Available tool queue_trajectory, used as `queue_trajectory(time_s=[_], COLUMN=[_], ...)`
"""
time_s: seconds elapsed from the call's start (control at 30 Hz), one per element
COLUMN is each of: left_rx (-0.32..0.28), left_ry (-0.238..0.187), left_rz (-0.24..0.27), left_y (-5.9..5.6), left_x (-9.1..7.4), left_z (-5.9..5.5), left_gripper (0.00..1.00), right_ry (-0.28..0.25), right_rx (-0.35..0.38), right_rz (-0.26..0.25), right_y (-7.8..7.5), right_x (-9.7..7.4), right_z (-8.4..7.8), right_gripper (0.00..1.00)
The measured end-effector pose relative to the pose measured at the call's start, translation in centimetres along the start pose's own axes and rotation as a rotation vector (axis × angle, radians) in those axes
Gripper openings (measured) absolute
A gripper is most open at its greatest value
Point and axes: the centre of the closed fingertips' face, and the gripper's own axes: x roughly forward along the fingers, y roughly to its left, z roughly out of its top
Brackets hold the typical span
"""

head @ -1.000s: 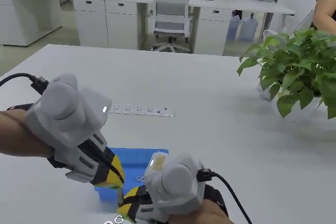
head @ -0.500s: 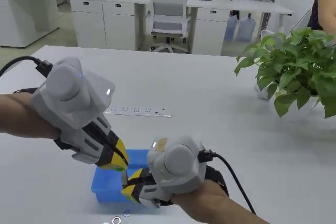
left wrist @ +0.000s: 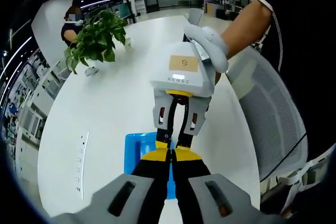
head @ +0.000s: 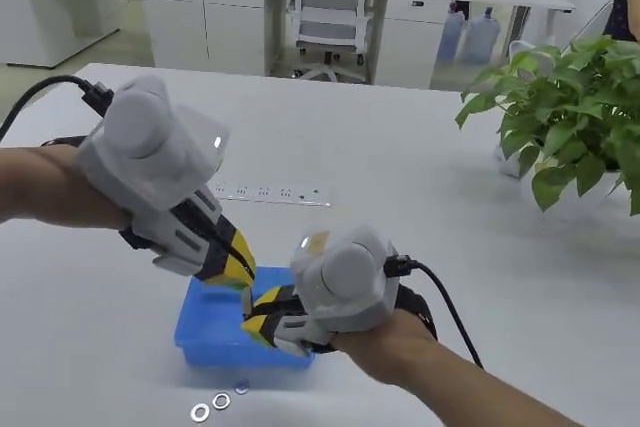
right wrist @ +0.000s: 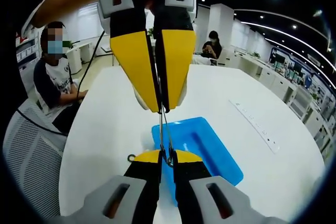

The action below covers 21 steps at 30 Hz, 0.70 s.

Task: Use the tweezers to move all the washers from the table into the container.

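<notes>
Both grippers now sit over the blue container (head: 205, 342). A second ago their tips were down at its near edge, close to the loose washers (head: 221, 402) on the table (head: 450, 207). Measured against the container rather than the shifting camera, the pair has come up and inward, which reads as a carry rather than a pick.

The left gripper (head: 232, 265) has its yellow jaws pressed together on the upper part of the tweezers (right wrist: 164, 124). In the right gripper view the thin tines run down to the right gripper (head: 258, 325), whose jaws are closed on them near the tips, seemingly to squeeze them. A washer may be pinched there, but the tips are too small and shadowed to be sure.

Three washers lie on the table just in front of the container's near wall, so most of the task remains. The likely next step is easing the squeeze over the container.
</notes>
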Motion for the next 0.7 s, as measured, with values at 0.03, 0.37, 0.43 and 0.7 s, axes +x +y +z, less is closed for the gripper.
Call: queue_trajectory(time_s=[0.03, 0.37, 0.43, 0.7], left_rx=[-0.001, -0.012, -0.016, -0.029], left_ry=[0.0, 0.002, 0.002, 0.006], left_rz=[0.0, -0.009, -0.011, -0.013], left_y=[0.1, 1.7, 2.0, 2.9], left_x=[0.1, 1.3, 1.5, 2.7], left_z=[-0.1, -1.0, -1.2, -2.2], left_gripper=[0.05, 0.05, 0.05, 0.05], right_ry=[0.001, 0.002, 0.003, 0.015], right_rx=[-0.002, 0.008, 0.007, 0.012], right_rz=[0.001, 0.01, 0.011, 0.013], right_y=[-0.1, -1.6, -1.8, -2.8], right_x=[0.0, 1.1, 1.4, 2.4], right_z=[-0.1, -1.1, -1.4, -2.4], right_gripper=[0.09, 0.09, 0.09, 0.09])
